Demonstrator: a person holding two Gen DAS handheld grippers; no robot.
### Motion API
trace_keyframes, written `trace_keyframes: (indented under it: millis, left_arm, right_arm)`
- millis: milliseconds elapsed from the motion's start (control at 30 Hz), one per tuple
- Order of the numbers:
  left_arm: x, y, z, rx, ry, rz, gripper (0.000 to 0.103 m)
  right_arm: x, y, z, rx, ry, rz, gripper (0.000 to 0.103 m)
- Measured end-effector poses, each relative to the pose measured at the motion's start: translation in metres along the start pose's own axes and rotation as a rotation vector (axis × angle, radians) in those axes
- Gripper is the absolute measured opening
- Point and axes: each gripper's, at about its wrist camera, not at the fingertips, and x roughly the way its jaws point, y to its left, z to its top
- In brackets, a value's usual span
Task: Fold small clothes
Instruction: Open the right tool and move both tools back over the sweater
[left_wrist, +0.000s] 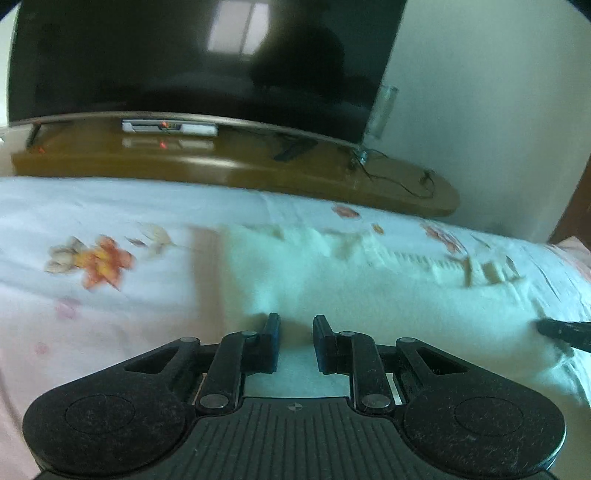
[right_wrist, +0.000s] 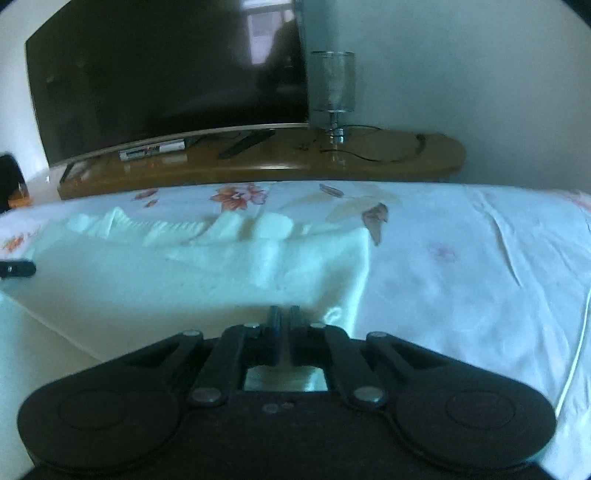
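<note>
Slippage was my big worry here, tbh. The pale mint garment (right_wrist: 207, 273) lay spread across the middle of the frame on the floral bedsheet (right_wrist: 461, 266), and the right gripper (right_wrist: 283, 321) was clenched tight at its near edge, lower centre. Whether any cloth was really pinched, I couldn't tell. The left gripper (left_wrist: 296, 328), lower centre of its own view, had its jaws a little apart over the same garment's near hem, and I couldn't tell if it gripped anything either. If only one side had the cloth, a lift would probably drag it crooked. The fabric looked soft and fleecy, with a ribbed band and bunched folds along the far edge.
</note>
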Motion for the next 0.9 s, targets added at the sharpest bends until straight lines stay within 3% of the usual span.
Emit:
trace_keyframes:
  millis: [33, 133, 233, 367, 467, 533, 667, 733, 900]
  left_arm:
    - [-0.003, 0.004, 0.002, 0.011, -0.018, 0.016, 0.021]
    - [-0.002, 0.011, 0.018, 0.017, -0.055, 0.023, 0.021]
    - [0.018, 0.006, 0.036, 0.061, -0.055, -0.001, 0.021]
    - [0.063, 0.008, 0.04, 0.089, 0.071, -0.008, 0.021]
    - [0.052, 0.015, 0.044, 0.06, 0.045, -0.008, 0.021]
    - [0.038, 0.016, 0.044, 0.078, -0.023, -0.003, 0.021]
    - [0.06, 0.017, 0.047, 0.095, 0.04, 0.026, 0.021]
    - [0.068, 0.018, 0.042, 0.099, 0.025, 0.029, 0.021]
    - [0.043, 0.008, 0.042, 0.124, -0.023, 0.033, 0.021]
  right_arm:
    - [-0.001, 0.001, 0.001, -0.012, 0.004, -0.01, 0.002]
    - [-0.009, 0.012, 0.009, -0.036, -0.023, -0.03, 0.019]
    - [-0.004, 0.027, 0.017, -0.053, -0.049, -0.016, 0.019]
    - [0.02, 0.04, 0.018, -0.089, -0.011, -0.006, 0.016]
    - [0.023, 0.029, 0.013, -0.056, -0.005, 0.002, 0.016]
    - [0.015, 0.025, 0.018, -0.039, -0.017, -0.003, 0.019]
    - [0.021, 0.012, 0.031, -0.017, -0.072, -0.055, 0.02]
    - [0.043, 0.004, 0.031, -0.013, 0.005, -0.104, 0.02]
    - [0.035, 0.009, 0.028, -0.062, -0.021, -0.105, 0.021]
